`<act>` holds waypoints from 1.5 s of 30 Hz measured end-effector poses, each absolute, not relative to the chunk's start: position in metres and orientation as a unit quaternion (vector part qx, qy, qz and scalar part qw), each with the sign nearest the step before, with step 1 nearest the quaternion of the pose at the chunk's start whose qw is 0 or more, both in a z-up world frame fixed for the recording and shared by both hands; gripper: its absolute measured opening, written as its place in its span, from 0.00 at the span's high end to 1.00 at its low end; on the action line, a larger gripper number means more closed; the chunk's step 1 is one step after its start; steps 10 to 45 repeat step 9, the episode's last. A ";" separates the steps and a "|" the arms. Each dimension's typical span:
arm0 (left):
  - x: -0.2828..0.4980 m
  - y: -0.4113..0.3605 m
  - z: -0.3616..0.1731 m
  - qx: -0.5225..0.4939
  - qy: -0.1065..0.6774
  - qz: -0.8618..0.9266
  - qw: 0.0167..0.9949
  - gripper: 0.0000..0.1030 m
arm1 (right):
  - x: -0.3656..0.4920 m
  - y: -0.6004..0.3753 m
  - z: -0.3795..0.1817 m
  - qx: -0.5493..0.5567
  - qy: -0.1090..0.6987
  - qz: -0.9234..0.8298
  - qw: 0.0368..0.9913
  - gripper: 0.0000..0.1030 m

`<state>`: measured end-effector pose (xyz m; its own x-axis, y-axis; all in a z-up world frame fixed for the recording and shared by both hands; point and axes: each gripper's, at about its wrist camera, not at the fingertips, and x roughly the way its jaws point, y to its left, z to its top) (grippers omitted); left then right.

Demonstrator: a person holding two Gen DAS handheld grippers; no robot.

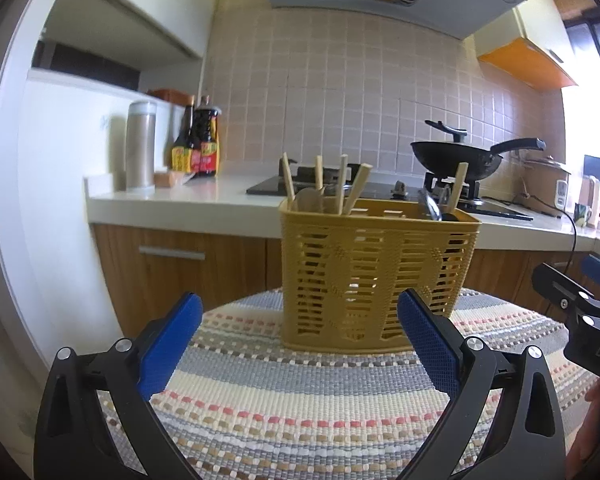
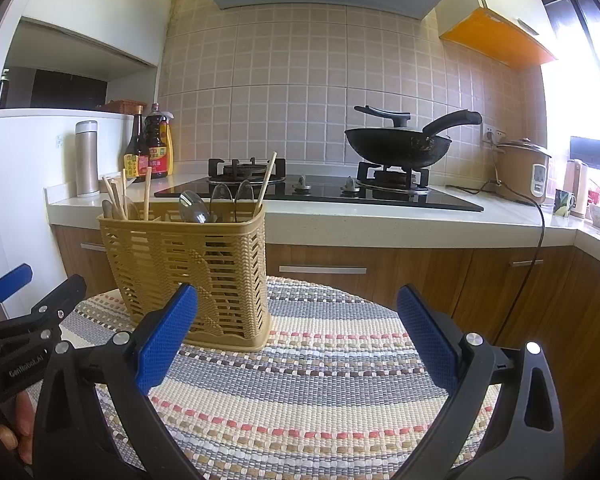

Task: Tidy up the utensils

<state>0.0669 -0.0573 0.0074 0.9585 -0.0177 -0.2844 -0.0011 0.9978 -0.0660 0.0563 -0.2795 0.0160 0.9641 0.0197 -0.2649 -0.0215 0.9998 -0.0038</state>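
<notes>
Left wrist view: a striped woven mat (image 1: 300,412) covers the round bench, kitchen cupboards and a stove (image 2: 320,192) behind. Both the left hand-held gripper (image 1: 300,344) and right hand-held gripper (image 2: 296,340) gape wide, empty. The basket (image 1: 376,276) stands at 12 o'clock, holding chopsticks (image 1: 342,188) and spoons (image 2: 194,206), their lower ends hidden.

Yellow basket (image 1: 376,276); striped multicolour mat (image 1: 300,400); blue gripper pads (image 2: 168,340).
</notes>
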 end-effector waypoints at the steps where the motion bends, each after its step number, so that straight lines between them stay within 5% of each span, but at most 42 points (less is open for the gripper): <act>1: 0.068 -0.055 0.007 -0.038 0.148 -0.006 0.988 0.07 | 0.056 -0.280 0.016 -0.003 0.134 0.010 0.991 0.08; 45: 0.068 -0.056 0.008 -0.028 0.149 0.010 0.988 0.07 | 0.057 -0.281 0.015 0.000 0.137 0.009 0.991 0.08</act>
